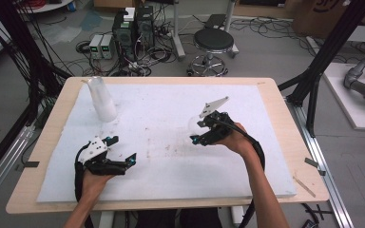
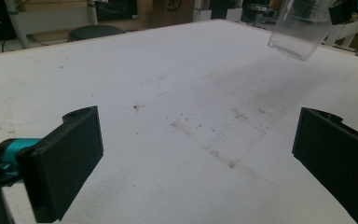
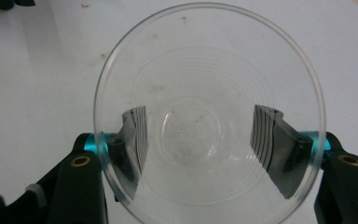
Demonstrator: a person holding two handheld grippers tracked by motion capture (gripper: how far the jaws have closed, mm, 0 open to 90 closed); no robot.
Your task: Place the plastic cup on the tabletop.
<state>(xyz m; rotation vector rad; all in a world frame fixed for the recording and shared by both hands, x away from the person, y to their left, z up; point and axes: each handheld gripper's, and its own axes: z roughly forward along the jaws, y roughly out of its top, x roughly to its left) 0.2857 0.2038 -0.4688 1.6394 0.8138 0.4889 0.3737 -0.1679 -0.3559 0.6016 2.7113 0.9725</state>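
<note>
right tongs (image 3: 205,154) clamp the clear cup (image 3: 209,116) between them

Clear glossy plastic cup (image 3: 209,116), ribbed walls

A black round stool (image 1: 213,42) stands on the floor just beyond the table's (image 1: 52,114) far edge. Left of the stool sit 2 dark computer towers (image 1: 134,28) amid tangled cables (image 1: 157,54), with what may be 2 small pale boxes (image 1: 100,46) further left
</note>
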